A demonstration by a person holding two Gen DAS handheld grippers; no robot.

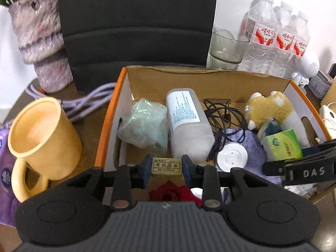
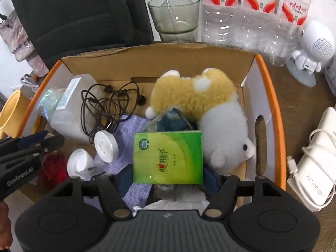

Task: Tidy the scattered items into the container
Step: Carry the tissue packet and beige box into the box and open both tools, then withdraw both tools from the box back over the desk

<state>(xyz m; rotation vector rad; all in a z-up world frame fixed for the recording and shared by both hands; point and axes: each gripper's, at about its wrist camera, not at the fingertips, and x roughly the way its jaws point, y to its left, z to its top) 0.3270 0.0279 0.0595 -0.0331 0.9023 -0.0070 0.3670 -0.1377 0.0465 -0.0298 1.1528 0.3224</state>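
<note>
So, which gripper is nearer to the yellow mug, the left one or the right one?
Left. The left gripper hangs over the box's near left corner, with the yellow mug just outside that wall. The right gripper hangs over the box's right half, farther away.

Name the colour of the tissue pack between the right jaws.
Green, yellow-green swirls; tissue pack shows best in the right wrist view.

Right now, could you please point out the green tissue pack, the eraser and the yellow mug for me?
green tissue pack [image 2: 168, 157]: right wrist view, middle of its printed green face.
eraser [image 1: 166, 166]: left wrist view, middle of its label.
yellow mug [image 1: 45, 138]: left wrist view, outer wall below the rim.
</note>
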